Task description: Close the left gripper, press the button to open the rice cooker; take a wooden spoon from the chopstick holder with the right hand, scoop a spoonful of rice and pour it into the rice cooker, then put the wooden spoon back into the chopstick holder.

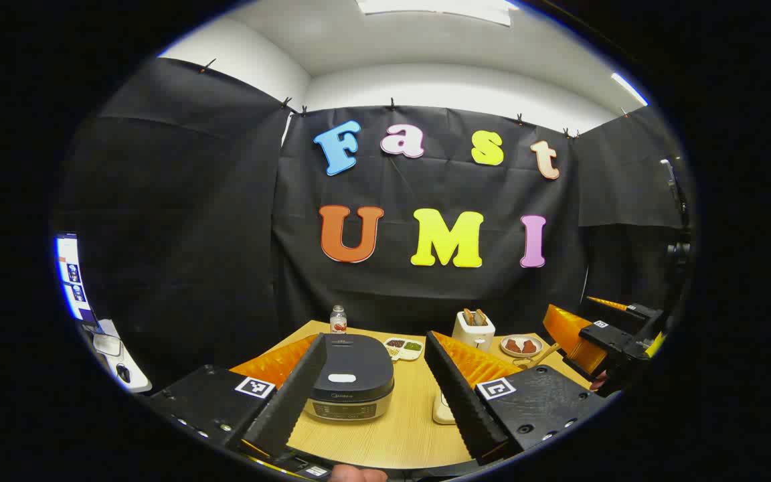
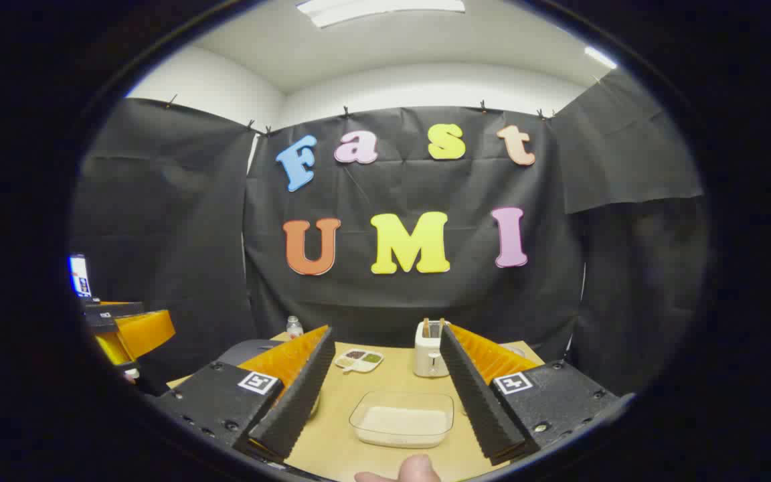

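**Lid down on the rice cooker, both grippers wide open**

Containers first. In the left gripper view the rice cooker [image 1: 351,387] sits on the wooden table [image 1: 412,428] with its lid shut, framed right between that gripper's two fingers. Behind it there's a small divided dish [image 1: 404,347] with dark, tan and green stuff in its compartments, can't tell what exactly. A little bottle [image 1: 338,320] with a red label stands at the back edge of the table. Off to the right is the white chopstick holder [image 1: 474,331] with a couple of wooden handles poking out the top, so the wooden spoon [image 1: 478,316] looks to be parked in there. Next to that, a small plate [image 1: 521,345] with reddish-brown pieces on it.

In the right gripper view a clear shallow container [image 2: 402,418] holds a layer of white rice [image 2: 402,422], sitting on the table just ahead of that gripper's fingers.

Now the tools. The left gripper [image 1: 372,395] has its fingers spread wide, holding nothing and touching nothing, hanging above the table in front of the cooker. The right gripper [image 2: 385,395] is spread just as wide, empty, hovering over the rice container's near side. From the left gripper view you can also see it off at the right edge.
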Demonstrator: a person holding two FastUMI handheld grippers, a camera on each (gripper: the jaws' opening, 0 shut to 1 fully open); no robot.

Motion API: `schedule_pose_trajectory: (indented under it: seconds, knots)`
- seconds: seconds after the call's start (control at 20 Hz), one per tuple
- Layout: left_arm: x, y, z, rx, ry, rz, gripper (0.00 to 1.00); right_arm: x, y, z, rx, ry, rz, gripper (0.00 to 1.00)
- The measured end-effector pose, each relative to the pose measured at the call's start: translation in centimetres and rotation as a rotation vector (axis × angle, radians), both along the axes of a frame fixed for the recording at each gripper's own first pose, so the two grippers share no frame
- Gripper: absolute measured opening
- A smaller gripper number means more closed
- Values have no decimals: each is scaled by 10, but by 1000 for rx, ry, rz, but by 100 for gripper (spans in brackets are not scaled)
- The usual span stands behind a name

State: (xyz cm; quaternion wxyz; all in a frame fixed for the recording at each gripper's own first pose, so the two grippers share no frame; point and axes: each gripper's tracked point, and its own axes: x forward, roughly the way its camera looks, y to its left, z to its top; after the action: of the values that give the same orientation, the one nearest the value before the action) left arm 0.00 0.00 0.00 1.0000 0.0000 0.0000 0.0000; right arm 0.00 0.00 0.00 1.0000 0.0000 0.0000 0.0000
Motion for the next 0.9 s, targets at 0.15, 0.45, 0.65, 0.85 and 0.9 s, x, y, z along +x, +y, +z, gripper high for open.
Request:
schedule_pose_trajectory:
  seconds: [0.15, 0.45, 0.65, 0.85, 0.9]
  knots:
    - [-2, 8, -3, -6, 2, 15, 94, -1, 8, -3, -7, 9, 9, 100]
    - [-15, 26, -16, -21, 31, 42, 94, 0, 23, -10, -21, 28, 42, 100]
    - [-19, 31, -20, -28, 35, 54, 94, -1, 25, -10, -30, 33, 42, 100]
    - [-20, 37, -26, -21, 49, 66, 94, -4, 22, -12, -46, 44, 30, 100]
    - [-20, 38, -29, -19, 53, 69, 94, -4, 22, -12, -50, 51, 28, 100]
